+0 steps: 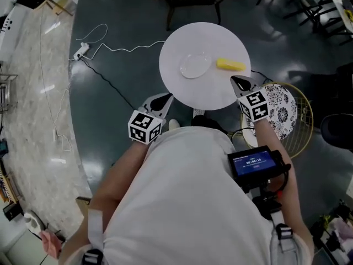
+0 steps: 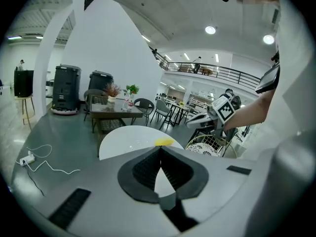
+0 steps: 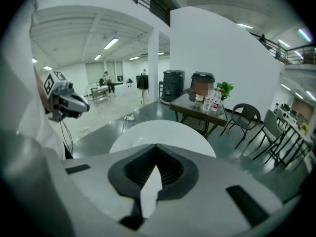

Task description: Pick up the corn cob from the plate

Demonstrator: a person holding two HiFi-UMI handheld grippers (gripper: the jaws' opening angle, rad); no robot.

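Note:
A yellow corn cob (image 1: 230,65) lies on the round white table (image 1: 182,87), just right of a clear glass plate (image 1: 194,65) and not on it. My right gripper (image 1: 238,81) hovers at the table's near right edge, a short way below the cob, shut with nothing between its jaws. My left gripper (image 1: 164,99) is at the near left edge, also shut and empty. In the left gripper view the cob (image 2: 164,142) shows just past the closed left gripper (image 2: 160,148). In the right gripper view the shut right gripper (image 3: 157,146) points over the table (image 3: 163,131); the cob is hidden there.
A gold wire chair with a patterned cushion (image 1: 282,115) stands right of the table. A white cable and plug strip (image 1: 83,51) lie on the dark floor at left. A dark table with bottles (image 3: 200,107) and chairs (image 3: 247,117) stand beyond.

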